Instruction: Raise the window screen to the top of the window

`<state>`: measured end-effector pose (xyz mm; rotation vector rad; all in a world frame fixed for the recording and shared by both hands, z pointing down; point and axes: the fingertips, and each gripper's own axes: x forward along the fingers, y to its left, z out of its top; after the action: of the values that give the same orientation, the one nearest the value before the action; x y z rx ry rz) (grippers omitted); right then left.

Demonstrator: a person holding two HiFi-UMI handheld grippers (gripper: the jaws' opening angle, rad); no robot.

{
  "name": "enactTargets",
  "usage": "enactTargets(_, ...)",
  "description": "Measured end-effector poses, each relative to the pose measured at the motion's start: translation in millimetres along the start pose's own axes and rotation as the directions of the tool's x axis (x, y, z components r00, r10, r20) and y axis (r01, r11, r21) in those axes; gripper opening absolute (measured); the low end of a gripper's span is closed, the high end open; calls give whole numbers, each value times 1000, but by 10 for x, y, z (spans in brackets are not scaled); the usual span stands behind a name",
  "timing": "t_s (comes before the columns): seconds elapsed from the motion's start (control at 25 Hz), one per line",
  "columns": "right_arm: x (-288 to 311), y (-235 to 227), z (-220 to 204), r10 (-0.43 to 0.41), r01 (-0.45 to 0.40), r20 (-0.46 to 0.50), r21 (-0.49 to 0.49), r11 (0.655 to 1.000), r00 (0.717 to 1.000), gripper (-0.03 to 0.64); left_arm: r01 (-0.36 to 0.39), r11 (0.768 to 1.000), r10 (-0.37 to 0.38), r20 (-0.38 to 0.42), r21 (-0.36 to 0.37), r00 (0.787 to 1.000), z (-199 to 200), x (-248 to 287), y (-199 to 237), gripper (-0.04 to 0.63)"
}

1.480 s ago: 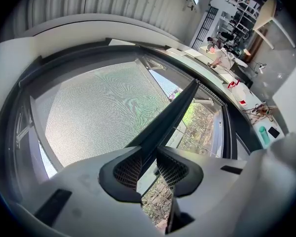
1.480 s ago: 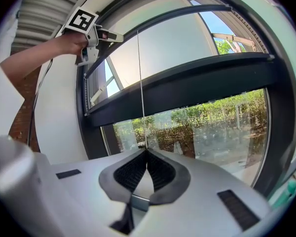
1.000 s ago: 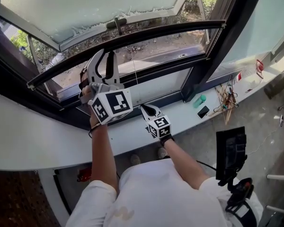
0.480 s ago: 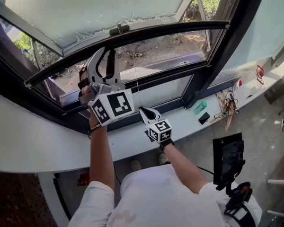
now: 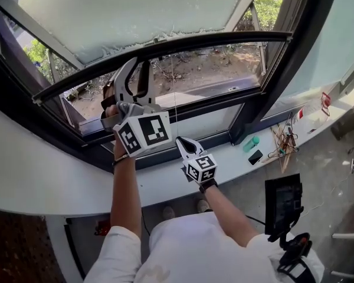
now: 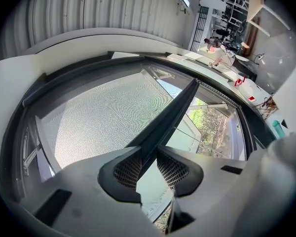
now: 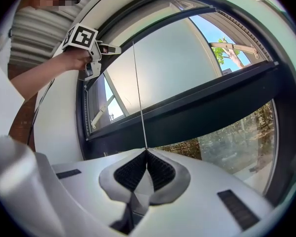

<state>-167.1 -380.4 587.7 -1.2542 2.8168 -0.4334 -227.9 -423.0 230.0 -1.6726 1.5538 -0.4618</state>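
The window screen is a pale mesh point(image 5: 124, 10) with a dark bottom bar point(image 5: 212, 40) that curves across the window. My left gripper point(image 5: 137, 65) is shut on that bar near its left end. In the left gripper view the bar point(image 6: 175, 107) runs between the pads point(image 6: 128, 169) with the mesh point(image 6: 103, 117) to its left. My right gripper point(image 5: 181, 139) sits lower, over the sill, shut on a thin white cord point(image 5: 175, 108). In the right gripper view the cord point(image 7: 139, 102) rises straight from the closed jaws of that gripper point(image 7: 147, 153).
The dark window frame point(image 5: 248, 111) stands at the right. On the white sill point(image 5: 165, 181) lie a teal object point(image 5: 251, 142), a small black item point(image 5: 255, 156), tangled wires point(image 5: 281, 135) and a white bottle point(image 5: 307, 112). A black device point(image 5: 283, 205) stands on the floor.
Both grippers have risen. The screen's dark bar has gone up with the left gripper, showing more glass below it. The right gripper keeps its hold on the cord.
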Motion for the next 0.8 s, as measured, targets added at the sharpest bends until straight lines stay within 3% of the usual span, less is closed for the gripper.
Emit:
enactTargets(0.2,-65,-42,95,-14,13,22,15,1000,1000,5,-7,1000,7,-4,3,1000,69,13,52,71)
enactTargets(0.8,-76,120,789,30,-23,167,-42,999,985,5,-78,995,74,85,54,994,462,172,593,71)
